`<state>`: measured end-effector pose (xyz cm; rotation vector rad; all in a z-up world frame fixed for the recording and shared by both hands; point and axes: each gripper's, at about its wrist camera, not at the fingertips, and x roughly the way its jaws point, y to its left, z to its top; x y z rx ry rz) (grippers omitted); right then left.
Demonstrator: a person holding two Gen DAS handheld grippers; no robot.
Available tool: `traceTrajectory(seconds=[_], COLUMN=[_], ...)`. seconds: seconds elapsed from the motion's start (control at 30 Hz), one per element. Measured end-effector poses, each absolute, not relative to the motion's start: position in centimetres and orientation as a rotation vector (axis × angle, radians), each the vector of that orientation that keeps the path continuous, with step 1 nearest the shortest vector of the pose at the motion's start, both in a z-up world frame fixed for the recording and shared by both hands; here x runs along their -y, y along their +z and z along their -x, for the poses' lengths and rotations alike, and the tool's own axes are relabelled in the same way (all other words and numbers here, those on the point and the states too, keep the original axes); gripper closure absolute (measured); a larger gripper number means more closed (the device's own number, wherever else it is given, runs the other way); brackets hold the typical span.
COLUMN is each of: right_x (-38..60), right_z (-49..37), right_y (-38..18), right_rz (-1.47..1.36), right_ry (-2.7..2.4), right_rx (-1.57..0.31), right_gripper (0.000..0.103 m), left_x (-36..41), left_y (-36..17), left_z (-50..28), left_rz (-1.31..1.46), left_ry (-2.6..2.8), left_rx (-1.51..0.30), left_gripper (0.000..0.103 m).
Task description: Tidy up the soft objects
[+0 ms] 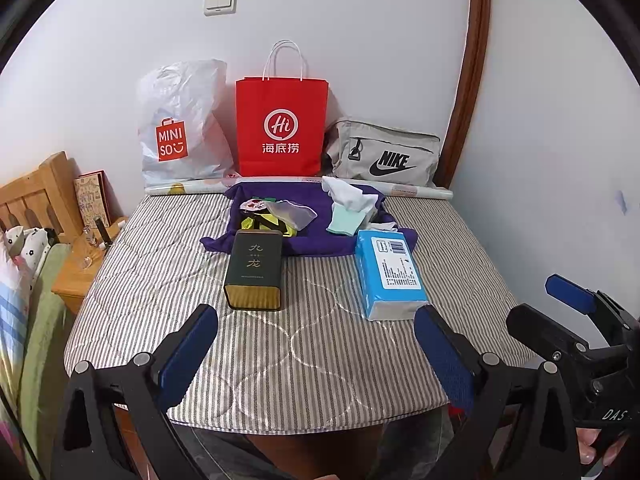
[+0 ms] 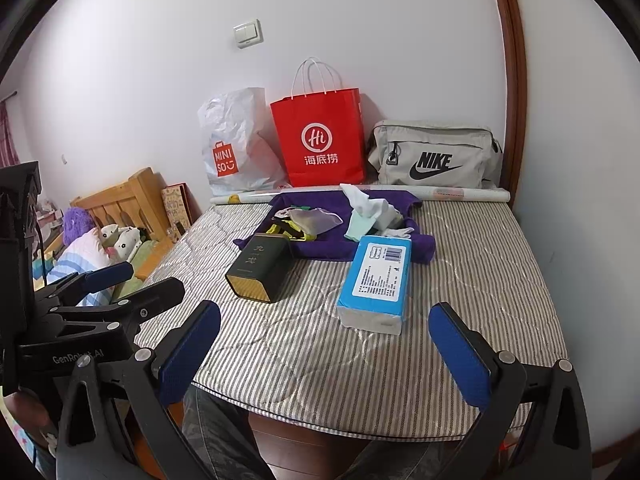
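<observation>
Soft cloths in white and mint green lie heaped on a purple towel toward the far side of a striped mattress, with a clear pouch and small yellow-and-black items just left of them on the same towel. Near the towel's front edge stand a dark green tea tin at left and a blue tissue pack at right, well apart. Against the far wall lean a white Miniso plastic bag, a red paper bag and a grey Nike bag. Both tools hover over the mattress's near edge: the left tool is spread wide and empty, and the right tool is likewise spread wide, gripping nothing.
</observation>
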<state>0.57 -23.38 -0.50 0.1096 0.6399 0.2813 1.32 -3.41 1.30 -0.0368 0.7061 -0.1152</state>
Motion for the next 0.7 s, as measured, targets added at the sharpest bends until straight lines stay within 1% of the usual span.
traceTrajectory(seconds=[0.7], right_x=[23.33], right_z=[-0.54], right_y=[-0.48], right_rz=[-0.106], right_ry=[0.279], right_rx=[-0.638], right_gripper=[0.001], left_x=[3.62], left_y=[1.16], left_z=[-1.10], left_rz=[0.034], left_ry=[-0.120], left_rx=[-0.700], left_gripper=[0.004])
